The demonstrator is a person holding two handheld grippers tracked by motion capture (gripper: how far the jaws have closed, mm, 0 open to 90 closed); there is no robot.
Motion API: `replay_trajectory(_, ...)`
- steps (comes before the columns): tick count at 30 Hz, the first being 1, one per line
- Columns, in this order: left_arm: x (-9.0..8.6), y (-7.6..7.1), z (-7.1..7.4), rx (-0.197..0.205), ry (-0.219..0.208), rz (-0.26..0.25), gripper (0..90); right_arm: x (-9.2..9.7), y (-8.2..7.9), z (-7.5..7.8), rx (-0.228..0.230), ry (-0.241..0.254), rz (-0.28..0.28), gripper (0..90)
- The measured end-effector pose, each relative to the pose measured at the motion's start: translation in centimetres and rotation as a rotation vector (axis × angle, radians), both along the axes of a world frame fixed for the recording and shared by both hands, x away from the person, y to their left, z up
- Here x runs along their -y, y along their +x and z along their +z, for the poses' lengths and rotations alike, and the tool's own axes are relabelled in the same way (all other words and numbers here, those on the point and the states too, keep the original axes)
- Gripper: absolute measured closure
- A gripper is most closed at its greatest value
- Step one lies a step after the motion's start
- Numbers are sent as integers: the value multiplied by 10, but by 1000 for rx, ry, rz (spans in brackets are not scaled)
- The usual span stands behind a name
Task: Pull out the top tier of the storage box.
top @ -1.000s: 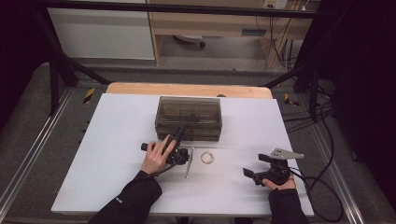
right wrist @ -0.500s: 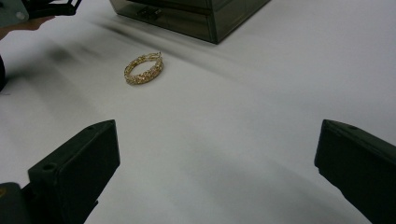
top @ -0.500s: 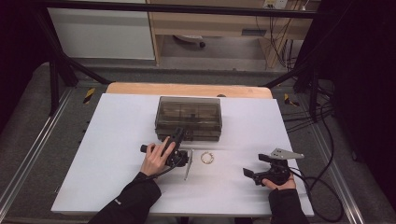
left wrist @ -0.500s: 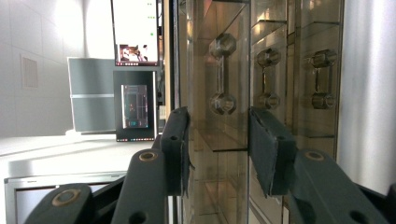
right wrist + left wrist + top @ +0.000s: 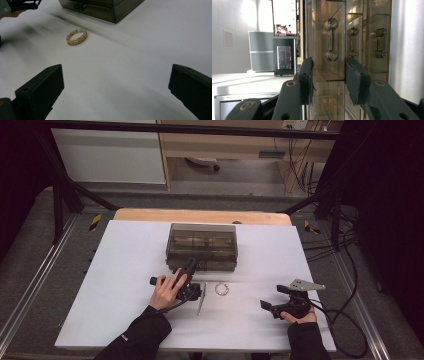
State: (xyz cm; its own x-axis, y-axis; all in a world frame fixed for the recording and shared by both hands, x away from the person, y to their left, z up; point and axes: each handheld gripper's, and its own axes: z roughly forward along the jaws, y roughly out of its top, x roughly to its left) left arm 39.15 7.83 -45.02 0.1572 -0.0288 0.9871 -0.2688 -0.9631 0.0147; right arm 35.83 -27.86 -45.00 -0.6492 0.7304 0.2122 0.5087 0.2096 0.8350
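We see the left gripper (image 5: pixel 191 266) at centre frame in the high view, its tips against the front of the smoky clear box (image 5: pixel 202 246). In the left gripper view its jaws stand partly open around the edge of a clear panel, with the box's drawer handles (image 5: pixel 331 38) just beyond; whether the pads press on the panel we cannot tell. Lower right, our right gripper (image 5: pixel 265 306) rests on the white table (image 5: pixel 115 270) with jaws wide apart and nothing between them. The gold bracelet (image 5: pixel 76 36) lies between the two grippers. We find no legible writing.
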Motion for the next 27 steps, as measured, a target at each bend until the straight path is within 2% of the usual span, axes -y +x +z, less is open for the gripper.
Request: replay_trajectory(27, 0, -11, -1, -1, -4, -1, 606, 0, 0, 0, 0, 0, -1, 7)
